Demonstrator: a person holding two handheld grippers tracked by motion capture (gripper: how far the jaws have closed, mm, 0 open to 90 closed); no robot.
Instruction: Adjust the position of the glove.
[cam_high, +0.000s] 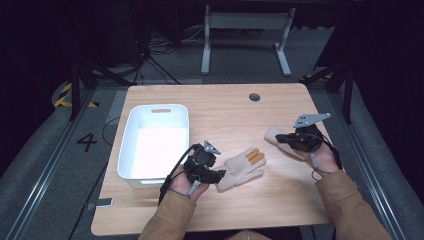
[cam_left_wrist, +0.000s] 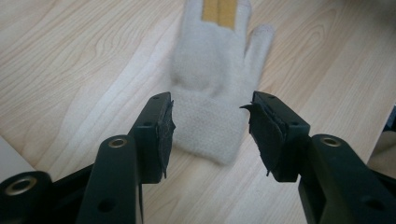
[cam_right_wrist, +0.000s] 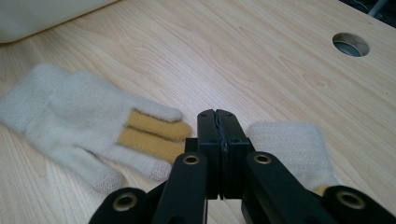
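From the high view the whole layout reads at once: a wooden table (cam_high: 280, 200) with a white bin (cam_high: 127, 145) at about nine o'clock, a cream glove (cam_high: 241, 167) with two mustard fingers lying flat near the centre, and a second cream glove (cam_high: 274, 135) at about three o'clock, partly under the right gripper (cam_high: 282, 139). A round cable hole (cam_high: 254, 97) sits toward twelve o'clock.

The left gripper view adds what the high view cannot: the left gripper (cam_left_wrist: 210, 133) has its jaws partly open, set either side of the glove's (cam_left_wrist: 212, 88) cuff, with a clear gap between each pad and the knit. Nothing is held. The glove's fingers point away toward twelve o'clock in this view.

The right gripper view shows the right gripper (cam_right_wrist: 218, 116) with its jaws pressed fully together, nothing visible between the tips. The cuff of the second glove (cam_right_wrist: 289, 147) lies just beyond and to four o'clock of the jaws; the first glove (cam_right_wrist: 79, 116) lies spread at nine o'clock, its grey fingertips visible, detail lost from above.

Both forearms in tan sleeves enter from six o'clock. The left hand (cam_high: 186, 186) holds its gripper low, pointing toward three o'clock at the cuff. The right hand (cam_high: 322, 157) points its gripper toward nine o'clock.
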